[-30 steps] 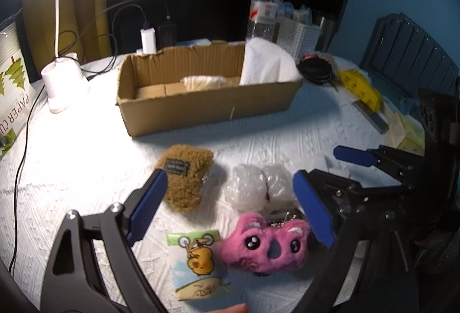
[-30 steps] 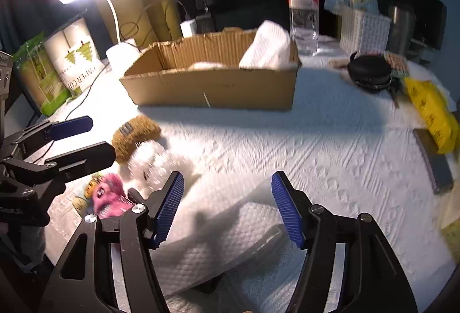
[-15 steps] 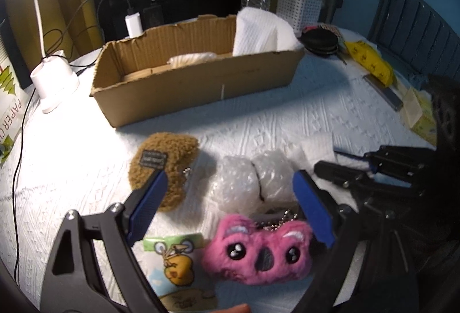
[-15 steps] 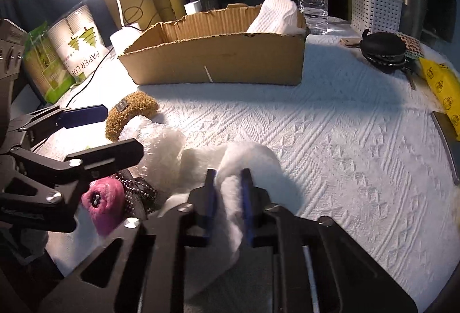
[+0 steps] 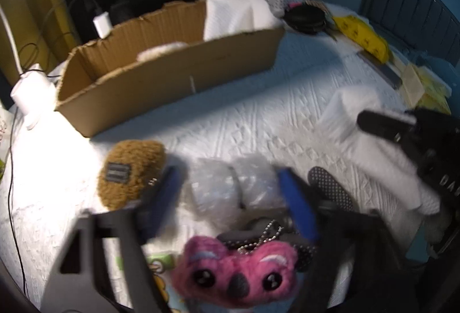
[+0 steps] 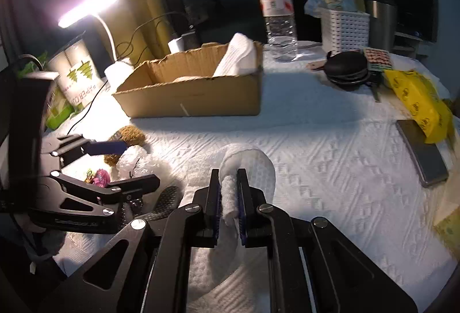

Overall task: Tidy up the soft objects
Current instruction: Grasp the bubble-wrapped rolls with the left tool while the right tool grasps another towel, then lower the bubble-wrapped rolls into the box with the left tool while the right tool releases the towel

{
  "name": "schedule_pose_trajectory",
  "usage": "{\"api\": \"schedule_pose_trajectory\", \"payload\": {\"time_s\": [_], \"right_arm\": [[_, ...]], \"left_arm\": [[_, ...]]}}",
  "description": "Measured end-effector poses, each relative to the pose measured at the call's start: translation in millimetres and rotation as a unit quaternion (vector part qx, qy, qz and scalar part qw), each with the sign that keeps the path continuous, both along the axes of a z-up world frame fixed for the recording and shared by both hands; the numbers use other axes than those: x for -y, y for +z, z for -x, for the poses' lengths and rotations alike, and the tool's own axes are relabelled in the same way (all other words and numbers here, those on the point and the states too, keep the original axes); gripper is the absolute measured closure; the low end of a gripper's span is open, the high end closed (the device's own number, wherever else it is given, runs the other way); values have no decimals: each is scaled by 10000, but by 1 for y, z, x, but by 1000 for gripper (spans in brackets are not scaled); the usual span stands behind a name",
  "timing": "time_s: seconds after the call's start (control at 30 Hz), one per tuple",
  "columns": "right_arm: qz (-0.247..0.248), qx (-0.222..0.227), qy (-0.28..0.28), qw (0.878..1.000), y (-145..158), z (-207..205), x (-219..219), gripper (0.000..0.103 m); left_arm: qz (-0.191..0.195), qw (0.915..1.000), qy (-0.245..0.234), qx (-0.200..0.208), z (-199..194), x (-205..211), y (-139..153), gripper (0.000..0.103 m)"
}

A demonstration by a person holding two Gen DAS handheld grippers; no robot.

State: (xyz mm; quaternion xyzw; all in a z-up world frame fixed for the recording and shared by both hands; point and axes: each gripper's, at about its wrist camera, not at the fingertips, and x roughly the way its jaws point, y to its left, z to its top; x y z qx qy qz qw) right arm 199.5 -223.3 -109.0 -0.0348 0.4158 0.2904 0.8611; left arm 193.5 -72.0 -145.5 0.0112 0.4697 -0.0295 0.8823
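Note:
My right gripper (image 6: 230, 189) is shut on a fold of the white towel (image 6: 253, 163), which drapes down to the table in front of it. In the left wrist view its black fingers (image 5: 382, 123) pinch the same towel (image 5: 350, 109) at the right. My left gripper (image 5: 230, 198) straddles the clear bubble-wrap bundle (image 5: 227, 189), its jaws closing, blue pads close to the bundle's sides. A pink plush (image 5: 238, 270) lies just below it, a brown plush (image 5: 129, 169) to its left. The cardboard box (image 5: 172, 83) behind holds another white towel (image 5: 233, 14).
A cartoon packet (image 5: 161, 264) and a black dotted item (image 5: 330, 189) lie near the pink plush. Around the box stand a lamp (image 6: 89, 5), a water bottle (image 6: 277, 11), a white basket (image 6: 345, 25), a black pouch (image 6: 348, 68), a yellow bag (image 6: 417, 100) and a dark flat case (image 6: 422, 152).
My right gripper closed on the white towel and raised a fold of it. My left gripper moved forward and down over the bubble wrap, and its jaws narrowed.

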Motion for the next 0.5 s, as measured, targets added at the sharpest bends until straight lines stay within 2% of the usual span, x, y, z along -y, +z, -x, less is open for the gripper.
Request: {"api": "schedule_pose_trajectory", "payload": {"time_s": [0.17,0.5], "right_arm": [[-63,4,-132,9999,2,-1,9,92],[-107,157,-177,9997,17,1,10,92]], "left_arm": [[-46,9998,-209,20,-2,4,1,47],[204,9982,-370,418,7,4,31,48]]}}
